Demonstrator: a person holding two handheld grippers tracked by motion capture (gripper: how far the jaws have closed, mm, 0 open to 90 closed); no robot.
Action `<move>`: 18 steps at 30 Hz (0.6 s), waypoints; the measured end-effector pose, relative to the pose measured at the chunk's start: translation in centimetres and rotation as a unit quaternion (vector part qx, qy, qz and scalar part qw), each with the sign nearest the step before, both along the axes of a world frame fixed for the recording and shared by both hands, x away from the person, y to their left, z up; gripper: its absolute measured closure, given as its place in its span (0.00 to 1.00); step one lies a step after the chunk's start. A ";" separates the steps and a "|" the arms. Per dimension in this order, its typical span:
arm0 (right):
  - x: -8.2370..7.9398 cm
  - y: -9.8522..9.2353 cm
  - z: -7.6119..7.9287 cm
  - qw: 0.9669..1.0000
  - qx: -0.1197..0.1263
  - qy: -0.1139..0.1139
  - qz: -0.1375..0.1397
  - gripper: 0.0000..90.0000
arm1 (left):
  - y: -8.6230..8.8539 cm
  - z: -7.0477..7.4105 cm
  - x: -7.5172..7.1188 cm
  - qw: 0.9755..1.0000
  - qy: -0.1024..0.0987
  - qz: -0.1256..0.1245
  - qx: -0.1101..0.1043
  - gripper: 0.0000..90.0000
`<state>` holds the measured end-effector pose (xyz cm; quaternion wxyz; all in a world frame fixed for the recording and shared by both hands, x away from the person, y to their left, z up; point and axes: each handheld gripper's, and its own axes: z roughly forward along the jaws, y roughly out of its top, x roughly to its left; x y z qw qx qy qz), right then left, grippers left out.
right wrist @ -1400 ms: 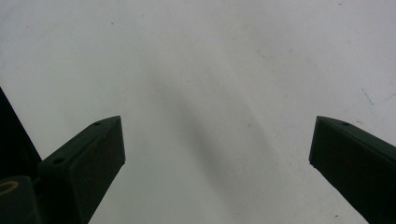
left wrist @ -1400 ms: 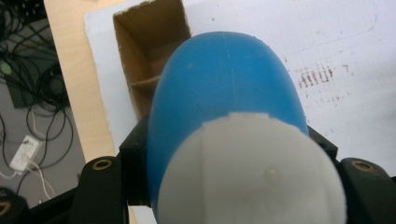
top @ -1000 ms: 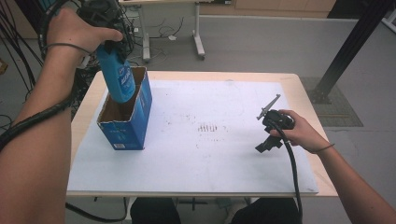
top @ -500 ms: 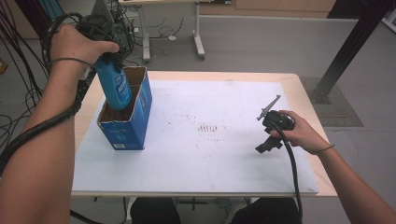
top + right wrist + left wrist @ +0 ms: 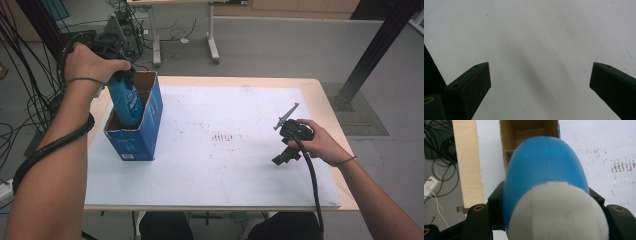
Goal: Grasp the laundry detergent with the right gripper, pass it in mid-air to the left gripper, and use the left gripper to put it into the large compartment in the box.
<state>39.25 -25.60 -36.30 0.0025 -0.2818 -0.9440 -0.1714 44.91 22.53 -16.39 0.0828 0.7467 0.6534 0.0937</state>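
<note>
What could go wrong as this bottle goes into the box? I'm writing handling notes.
The blue bottle goes in tilted, so it may catch the blue cardboard box wall or an inner flap. Nothing steadies the box: the right gripper rests apart, open, so the box might slide or tip. The left gripper grips a rounded surface that could slip.

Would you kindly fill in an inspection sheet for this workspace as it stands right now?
Surface: white sheet over a wooden table, faint reddish smudges mid-sheet.
Job's things: blue bottle with white cap, bottom end partly inside the open blue cardboard box.
Clutter: nothing seen.
Grippers: left hand-held gripper shut on the bottle; right hand-held gripper open, nothing between its jaws, over the sheet.
Cables: black cable trails from the right gripper; another wraps the left forearm.
Surroundings: grey floor, loose wires at left, desk legs behind.
</note>
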 end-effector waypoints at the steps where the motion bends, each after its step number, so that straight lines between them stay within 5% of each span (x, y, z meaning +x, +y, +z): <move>1: 0.0 0.0 0.0 1.000 0.000 0.000 -0.001 0.04 | 0.1 -0.3 0.1 1.000 0.000 0.000 0.000 0.42; 18: -0.2 -0.2 -0.4 1.000 0.008 0.007 -0.004 0.04 | 0.3 -4.1 0.6 1.000 -0.001 0.004 0.001 0.42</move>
